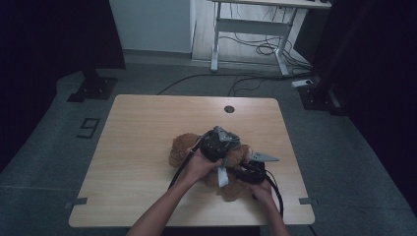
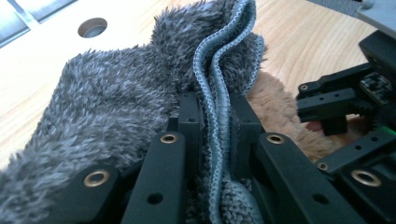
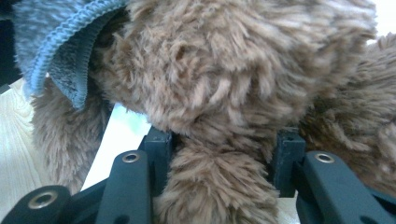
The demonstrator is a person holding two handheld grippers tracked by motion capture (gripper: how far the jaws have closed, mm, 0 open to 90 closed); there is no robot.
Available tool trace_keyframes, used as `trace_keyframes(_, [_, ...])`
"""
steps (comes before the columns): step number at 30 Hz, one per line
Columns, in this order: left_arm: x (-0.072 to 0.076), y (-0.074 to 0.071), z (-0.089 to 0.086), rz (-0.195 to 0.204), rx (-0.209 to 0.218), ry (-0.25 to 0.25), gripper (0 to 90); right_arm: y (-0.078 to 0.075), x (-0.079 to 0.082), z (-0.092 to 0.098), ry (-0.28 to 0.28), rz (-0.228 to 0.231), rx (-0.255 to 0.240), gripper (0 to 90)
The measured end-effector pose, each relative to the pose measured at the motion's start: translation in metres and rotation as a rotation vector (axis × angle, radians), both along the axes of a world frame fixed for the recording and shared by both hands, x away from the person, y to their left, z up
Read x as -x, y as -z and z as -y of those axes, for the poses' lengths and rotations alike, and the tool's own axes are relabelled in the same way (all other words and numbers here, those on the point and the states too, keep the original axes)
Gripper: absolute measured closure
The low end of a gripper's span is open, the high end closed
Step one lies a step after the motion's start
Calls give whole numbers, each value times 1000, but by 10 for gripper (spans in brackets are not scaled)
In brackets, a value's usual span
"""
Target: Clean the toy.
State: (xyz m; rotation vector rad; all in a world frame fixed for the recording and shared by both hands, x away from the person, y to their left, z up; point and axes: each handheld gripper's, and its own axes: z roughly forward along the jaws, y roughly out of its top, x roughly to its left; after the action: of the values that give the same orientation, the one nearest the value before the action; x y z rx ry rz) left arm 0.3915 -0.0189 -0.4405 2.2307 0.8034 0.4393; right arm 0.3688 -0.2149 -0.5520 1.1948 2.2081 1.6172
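Pinching a grey cloth's [image 2: 116, 107] stitched edge, the left gripper [image 2: 215, 121] is nearly closed; the right gripper [image 3: 224, 154] clamps a brown plush toy [image 3: 243, 84].

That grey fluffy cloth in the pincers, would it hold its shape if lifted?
Probably not. The grey cloth folds and drapes limply where the left gripper pinches its stitched edge, so it would likely sag. Its fleecy pile suggests it is light and unlikely to slip.
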Motion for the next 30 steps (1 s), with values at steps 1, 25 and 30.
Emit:
trace_keyframes(1, [-1, 0, -3, -9, 9, -4, 783, 0, 0, 0, 0, 1, -1, 538])
trace_keyframes(25, [-2, 9, -154, -7, 79, -294, 782, -1, 0, -5, 10, 19, 24, 545])
trace_keyframes(30, [4, 37, -169, -18, 88, -308, 787, -1, -2, -6, 16, 13, 32, 552])
